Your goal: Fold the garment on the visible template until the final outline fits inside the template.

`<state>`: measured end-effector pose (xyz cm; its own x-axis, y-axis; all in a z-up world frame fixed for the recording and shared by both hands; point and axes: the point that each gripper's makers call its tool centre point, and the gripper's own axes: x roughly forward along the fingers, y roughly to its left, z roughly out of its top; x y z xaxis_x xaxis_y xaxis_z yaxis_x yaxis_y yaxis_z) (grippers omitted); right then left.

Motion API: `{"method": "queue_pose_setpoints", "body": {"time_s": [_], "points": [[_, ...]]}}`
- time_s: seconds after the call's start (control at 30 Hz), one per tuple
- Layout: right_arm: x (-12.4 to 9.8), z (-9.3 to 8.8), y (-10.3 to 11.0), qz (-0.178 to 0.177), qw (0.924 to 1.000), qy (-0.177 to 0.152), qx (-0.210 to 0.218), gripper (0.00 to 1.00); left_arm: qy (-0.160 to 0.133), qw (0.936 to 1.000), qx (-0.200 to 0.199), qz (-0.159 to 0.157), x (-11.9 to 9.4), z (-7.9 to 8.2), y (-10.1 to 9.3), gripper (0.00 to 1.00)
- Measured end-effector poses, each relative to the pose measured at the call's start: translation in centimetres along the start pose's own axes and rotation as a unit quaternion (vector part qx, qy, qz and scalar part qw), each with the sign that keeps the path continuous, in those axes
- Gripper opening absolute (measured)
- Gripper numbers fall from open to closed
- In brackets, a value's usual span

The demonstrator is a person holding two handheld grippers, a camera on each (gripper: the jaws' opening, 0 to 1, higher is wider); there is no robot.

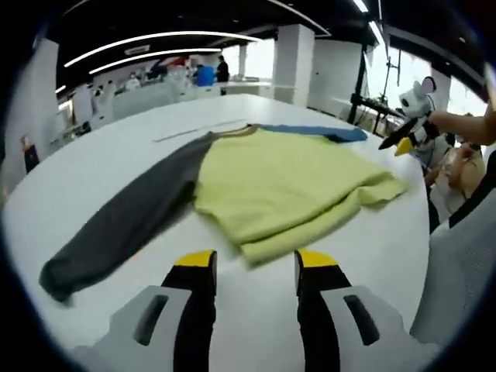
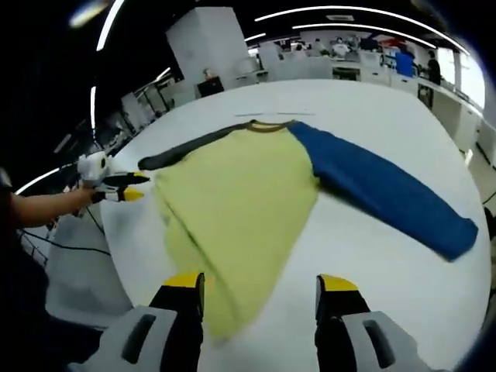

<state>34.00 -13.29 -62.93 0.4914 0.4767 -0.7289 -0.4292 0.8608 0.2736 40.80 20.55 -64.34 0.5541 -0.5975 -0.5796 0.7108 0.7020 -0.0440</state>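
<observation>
You had the white worktop (image 1: 116, 147) spread out ahead of both sets of tongs, and on it lay the shirt (image 1: 287, 182), flat and mostly unfolded. Its yellow-green body sat just beyond the tips of your left tongs (image 1: 254, 267), with the near hem doubled up into a thick edge right in front of them. Seen from your right tongs (image 2: 262, 291), the same body narrowed toward you, its lower corner reaching down between the two jaws.

I could not make out a template outline on the worktop; a thin pale line (image 1: 198, 129) lay past the collar, but I couldn't tell what it was.

The grey sleeve (image 1: 124, 221) stretched out full length to the left of your left tongs, ending well off to that side. The blue sleeve (image 2: 384, 190) ran out just as long, ahead and to the right of your right tongs. Neither sleeve had been brought in over the body.

Both tongs were spread wide and held nothing; your left pair hovered short of the hem.

By my reading, you were early in the job: at most one partial fold of the body was made, and both sleeves and the lengthwise folds were left to do.
</observation>
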Motion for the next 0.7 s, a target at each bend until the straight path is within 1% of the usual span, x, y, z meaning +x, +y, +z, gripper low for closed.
{"method": "queue_pose_setpoints", "body": {"time_s": [0.03,0.17,0.27,0.33,0.43,0.57,0.63,0.7], "points": [[0.0,-0.3,0.2,0.001,1.0000,0.002,-0.001,0.54,0.004,1.0000,0.002,0.000,0.2,-0.1,-0.1,0.33],[0.1,-2.0,1.2,0.005,0.9999,0.015,-0.001,0.53,0.002,1.0000,0.000,-0.004,0.6,0.0,-0.4,0.32],[0.2,-3.0,2.1,0.005,0.9997,0.022,-0.006,0.51,0.005,1.0000,0.001,-0.006,0.9,-0.2,-0.8,0.27],[0.2,-3.4,2.5,0.003,0.9996,0.025,-0.011,0.50,0.006,1.0000,0.002,-0.007,1.0,-0.3,-1.0,0.23],[0.4,-4.0,2.9,-0.004,0.9993,0.030,-0.022,0.47,0.005,1.0000,0.004,-0.004,1.1,-0.5,-1.0,0.22],[0.7,-4.8,3.4,-0.010,0.9993,0.032,-0.017,0.43,0.000,1.0000,0.004,0.004,1.1,-0.5,-0.7,0.18],[0.8,-5.0,3.7,-0.014,0.9993,0.032,-0.015,0.41,-0.003,0.9999,0.001,0.011,1.2,-0.5,-0.5,0.13],[0.9,-5.2,3.7,-0.023,0.9992,0.032,-0.013,0.35,0.002,0.9999,-0.002,0.015,1.2,-0.6,-0.3,0.06]]}}
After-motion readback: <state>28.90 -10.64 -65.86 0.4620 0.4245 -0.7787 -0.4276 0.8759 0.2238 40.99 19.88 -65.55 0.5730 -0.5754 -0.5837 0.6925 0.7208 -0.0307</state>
